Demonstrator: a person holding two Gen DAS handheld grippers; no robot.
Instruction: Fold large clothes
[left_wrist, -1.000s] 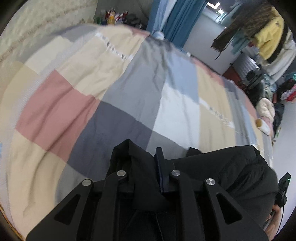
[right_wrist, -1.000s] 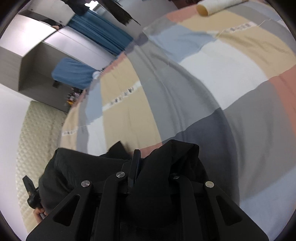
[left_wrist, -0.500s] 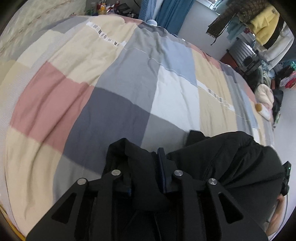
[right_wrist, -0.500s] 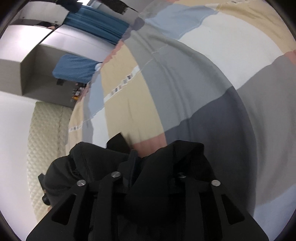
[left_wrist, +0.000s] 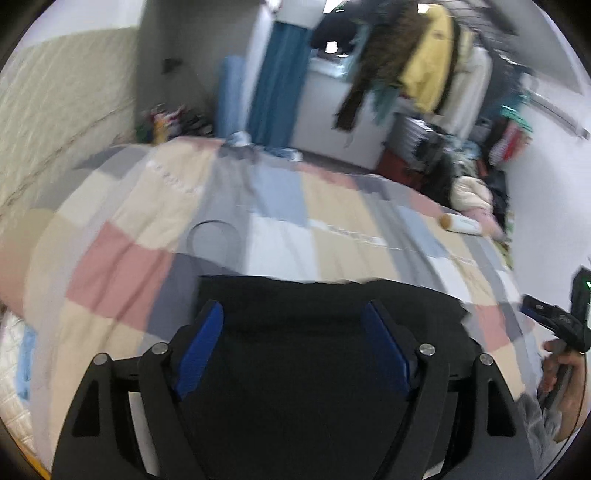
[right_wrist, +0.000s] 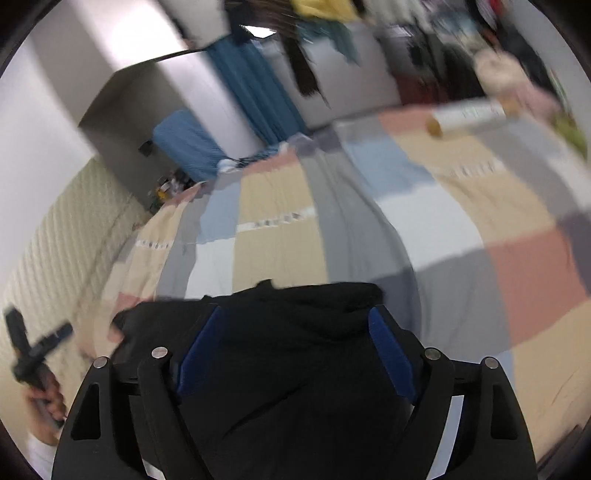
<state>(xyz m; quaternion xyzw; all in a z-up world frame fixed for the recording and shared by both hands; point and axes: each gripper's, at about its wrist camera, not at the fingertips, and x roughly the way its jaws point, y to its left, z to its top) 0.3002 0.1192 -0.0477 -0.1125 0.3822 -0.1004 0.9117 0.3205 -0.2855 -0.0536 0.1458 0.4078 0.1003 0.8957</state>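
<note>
- We look across a bed spread with a patchwork quilt (left_wrist: 280, 206) of pink, beige, grey, pale blue and white squares; it fills the middle of both wrist views, blurred.
- On the near part of that quilt lies the black garment (left_wrist: 314, 332), a broad dark mass flattened on the covers; in the right wrist view its far edge is bunched and uneven (right_wrist: 295, 332).
- Our left gripper (left_wrist: 295, 332) hangs above the garment with its jaws spread wide. They have just been opening, and the blue pads (left_wrist: 201, 347) stand clear of the cloth, which shows between them but lower down.
- Our right gripper (right_wrist: 295, 336) stands the same way: jaws wide apart, just opened, the black cloth seen between the blue pads (right_wrist: 391, 354) without being pinched.
- Each view catches the other hand at its edge, wrapped around a gripper handle: the right hand (left_wrist: 561, 373) at the right rim, the left hand (right_wrist: 44, 402) at the lower left.
- At the far side of the quilt lies a pale roll with a tan end (right_wrist: 465, 116).
</note>
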